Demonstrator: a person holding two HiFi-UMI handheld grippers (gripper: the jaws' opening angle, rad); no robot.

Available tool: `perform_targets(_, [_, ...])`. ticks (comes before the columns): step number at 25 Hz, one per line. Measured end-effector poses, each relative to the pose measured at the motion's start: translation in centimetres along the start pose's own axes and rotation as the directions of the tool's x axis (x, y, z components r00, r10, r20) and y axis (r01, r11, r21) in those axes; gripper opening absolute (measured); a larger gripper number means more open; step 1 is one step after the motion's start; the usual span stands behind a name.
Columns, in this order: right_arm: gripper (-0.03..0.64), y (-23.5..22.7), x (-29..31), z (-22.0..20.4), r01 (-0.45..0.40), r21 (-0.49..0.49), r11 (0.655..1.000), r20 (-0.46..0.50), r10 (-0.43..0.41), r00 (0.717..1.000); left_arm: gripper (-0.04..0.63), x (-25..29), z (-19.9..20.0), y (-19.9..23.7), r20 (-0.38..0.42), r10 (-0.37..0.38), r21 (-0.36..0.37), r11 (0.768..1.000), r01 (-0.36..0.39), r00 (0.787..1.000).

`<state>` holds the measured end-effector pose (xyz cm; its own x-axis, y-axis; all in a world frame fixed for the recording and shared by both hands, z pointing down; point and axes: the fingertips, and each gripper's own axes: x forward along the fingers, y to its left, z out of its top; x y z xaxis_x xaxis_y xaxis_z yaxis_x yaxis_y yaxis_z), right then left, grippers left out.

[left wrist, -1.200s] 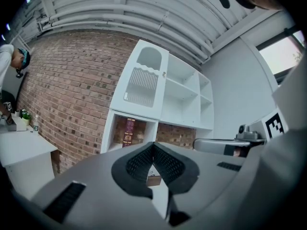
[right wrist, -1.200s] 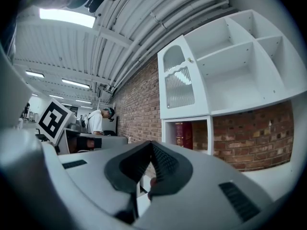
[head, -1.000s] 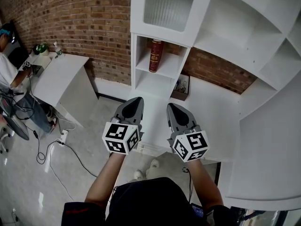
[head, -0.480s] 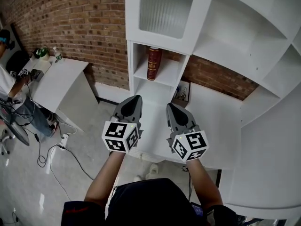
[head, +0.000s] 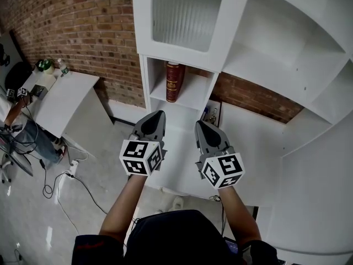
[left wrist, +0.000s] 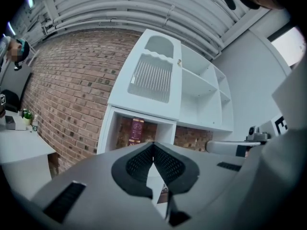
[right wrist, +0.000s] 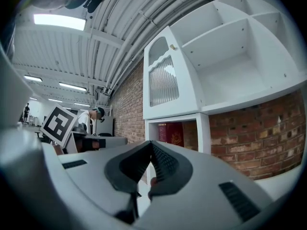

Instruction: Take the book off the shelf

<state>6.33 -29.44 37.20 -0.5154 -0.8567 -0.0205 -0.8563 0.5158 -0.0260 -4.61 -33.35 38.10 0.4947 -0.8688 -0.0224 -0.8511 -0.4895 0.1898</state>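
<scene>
A dark red book (head: 172, 81) stands upright in a small open cubby of the white shelf unit (head: 144, 87), against the cubby's right wall. It also shows in the left gripper view as the book (left wrist: 137, 131) and in the right gripper view as the book (right wrist: 171, 132). My left gripper (head: 158, 114) and right gripper (head: 199, 125) are held side by side, level, pointing toward the cubby and short of it. Both are shut with nothing between the pads. The left gripper's tips (left wrist: 153, 144) and the right gripper's tips (right wrist: 151, 143) meet below the book.
A cabinet door with ribbed glass (head: 185, 12) sits above the cubby, and open white shelves (head: 287, 43) spread to the right. A white desktop (head: 248, 142) lies under them with a small box (head: 212, 115) by the brick wall. At the left are a white table (head: 60, 95) and floor cables (head: 55, 184).
The shelf unit and book have come nearer and shifted left in the head view as the person and both grippers moved forward together. Both grippers stayed shut.
</scene>
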Motion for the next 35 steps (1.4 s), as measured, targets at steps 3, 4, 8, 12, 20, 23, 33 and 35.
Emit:
perform_targets(3, [0.017, -1.0, 0.8, -0.4, -0.012, 0.004, 1.000, -0.010, 0.012, 1.000, 0.009, 1.7, -0.3, 0.6, -0.004, 0.004, -0.028, 1.000, -0.004, 1.000])
perform_targets(4, [0.017, -1.4, 1.0, -0.6, -0.016, 0.005, 1.000, -0.014, 0.016, 1.000, 0.009, 2.2, -0.4, 0.7, -0.006, 0.006, -0.034, 0.999, -0.006, 1.000])
perform_targets(8, [0.017, -2.4, 2.1, -1.0, -0.029, 0.008, 1.000, -0.025, 0.029, 0.999, 0.009, 4.0, -0.8, 1.4, -0.012, 0.008, -0.052, 0.999, -0.009, 1.000])
perform_targets(12, [0.017, -3.3, 3.2, -1.3, -0.041, 0.009, 0.999, -0.032, 0.041, 0.999, 0.009, 5.6, -1.0, 2.1, -0.011, 0.016, -0.060, 0.998, -0.017, 1.000])
perform_targets(20, [0.017, -5.0, 4.8, -1.9, -0.051, 0.009, 0.999, -0.050, 0.051, 0.997, 0.030, 9.0, -2.1, 4.0, -0.041, 0.065, -0.040, 0.997, -0.067, 0.997])
perform_targets(23, [0.017, -5.4, 5.3, -2.1, -0.054, 0.009, 0.999, -0.051, 0.054, 0.997, 0.110, 10.2, -2.5, 4.4, -0.049, 0.063, -0.043, 0.997, -0.065, 0.997])
perform_targets(33, [0.017, -6.4, 7.2, -2.8, -0.058, 0.016, 0.998, -0.071, 0.059, 0.996, 0.268, 13.6, -3.0, 5.6, -0.061, 0.087, 0.005, 0.996, -0.087, 0.994])
perform_targets(35, [0.017, -6.5, 7.4, -2.9, -0.058, 0.015, 0.998, -0.076, 0.059, 0.995, 0.283, 14.3, -3.0, 5.7, -0.061, 0.088, 0.011, 0.996, -0.088, 0.994])
